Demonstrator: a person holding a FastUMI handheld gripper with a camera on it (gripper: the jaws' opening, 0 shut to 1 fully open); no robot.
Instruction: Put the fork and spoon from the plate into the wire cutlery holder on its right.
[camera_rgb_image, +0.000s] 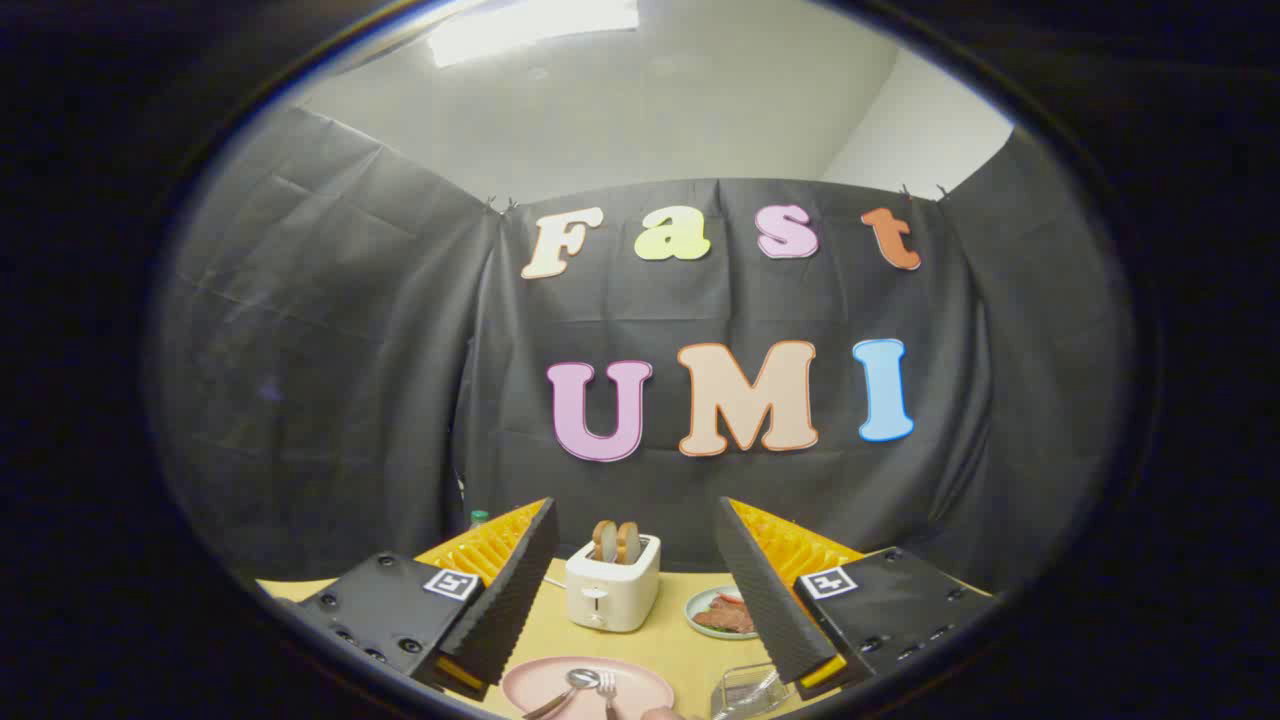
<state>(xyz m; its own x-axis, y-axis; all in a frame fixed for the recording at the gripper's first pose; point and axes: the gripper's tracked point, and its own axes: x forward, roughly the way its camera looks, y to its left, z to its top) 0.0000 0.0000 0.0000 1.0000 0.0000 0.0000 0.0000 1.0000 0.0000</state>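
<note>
Gripper (637, 560) is spread wide, nothing between the two fingers; left finger (505, 600) and right finger (765, 600) each show a black ribbed pad on the inner face, a yellow ridged back, and a black block behind with a square marker tag. Both fingers are raised above the table (680, 640), clear of everything on it. Low between the fingers, nearest the camera, sits the pink plate (540, 690) on the yellow tabletop. The spoon (575, 685) lies on the plate with its bowl toward the middle and its handle running off toward the left finger; the fork (607, 690) lies just to the right of it, tines pointing away from the camera, close beside the spoon; cannot tell whether the two touch. To the right of the plate, below the right fingertip, is the wire cutlery holder (745, 690), partly hidden by that finger, so its contents cannot be made out. Beyond the plate, centred in the gap between the fingers, stands a white toaster (612, 585) with two slices of toast (617, 542) upright in its slots. Right of the toaster, just beside the right finger's pad, is a small pale green plate (700, 605) holding reddish-brown food (728, 615). Behind the left finger a green bottle cap (479, 517) peeks over the yellow back.
</note>
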